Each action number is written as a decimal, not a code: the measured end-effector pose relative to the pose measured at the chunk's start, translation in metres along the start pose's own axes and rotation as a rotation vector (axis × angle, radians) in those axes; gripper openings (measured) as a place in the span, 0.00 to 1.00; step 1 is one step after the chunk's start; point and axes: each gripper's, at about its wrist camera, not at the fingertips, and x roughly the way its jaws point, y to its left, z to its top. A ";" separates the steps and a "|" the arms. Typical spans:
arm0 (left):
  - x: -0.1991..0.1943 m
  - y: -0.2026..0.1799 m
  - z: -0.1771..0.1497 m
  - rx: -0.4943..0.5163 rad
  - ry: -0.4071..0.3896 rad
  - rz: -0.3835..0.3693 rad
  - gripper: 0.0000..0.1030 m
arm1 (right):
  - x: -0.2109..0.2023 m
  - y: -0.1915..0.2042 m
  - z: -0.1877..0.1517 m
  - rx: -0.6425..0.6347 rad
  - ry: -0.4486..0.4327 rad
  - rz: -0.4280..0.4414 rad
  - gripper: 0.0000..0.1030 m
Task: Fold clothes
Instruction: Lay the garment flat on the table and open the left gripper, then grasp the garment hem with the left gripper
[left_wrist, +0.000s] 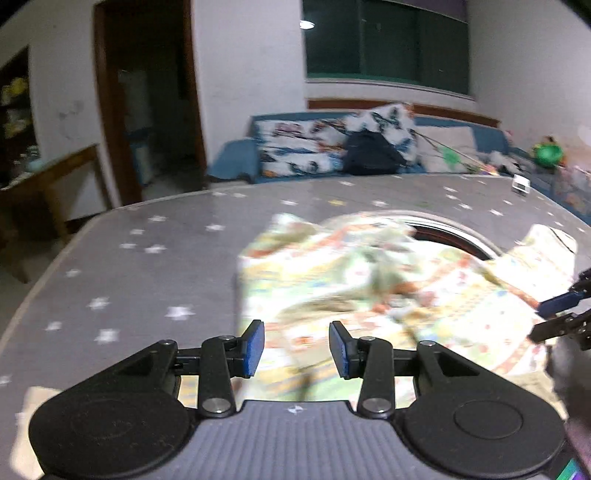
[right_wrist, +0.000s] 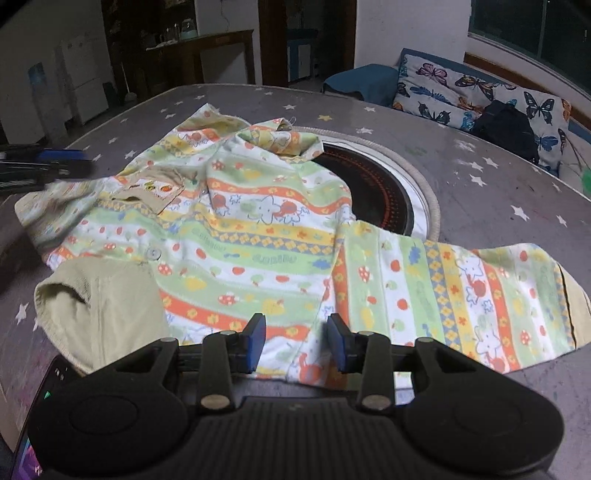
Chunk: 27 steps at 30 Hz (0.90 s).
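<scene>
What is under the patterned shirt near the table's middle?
The shirt covers part of a round black burner set into the starred table. The burner's covered near-left portion cannot be seen.

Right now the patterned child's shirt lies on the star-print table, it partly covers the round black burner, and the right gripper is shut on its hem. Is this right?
Not quite. The right gripper is open: in the right wrist view its blue pads stand apart above the hem, gripping nothing. The shirt does lie on the star-print table and partly covers the round black burner.

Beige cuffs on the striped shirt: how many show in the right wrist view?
2. One beige cuff lies at the near left beside the right gripper; the other ends the sleeve at the far right. Folds may hide other trim.
</scene>
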 end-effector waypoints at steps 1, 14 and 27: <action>0.007 -0.006 -0.001 0.019 0.009 0.000 0.41 | -0.001 -0.001 0.002 0.001 0.002 0.007 0.36; 0.026 -0.011 -0.014 0.037 0.093 -0.041 0.41 | 0.027 -0.053 0.089 0.154 -0.115 0.090 0.36; 0.098 0.030 0.068 0.024 0.029 0.077 0.49 | 0.121 -0.062 0.143 0.155 -0.067 0.216 0.36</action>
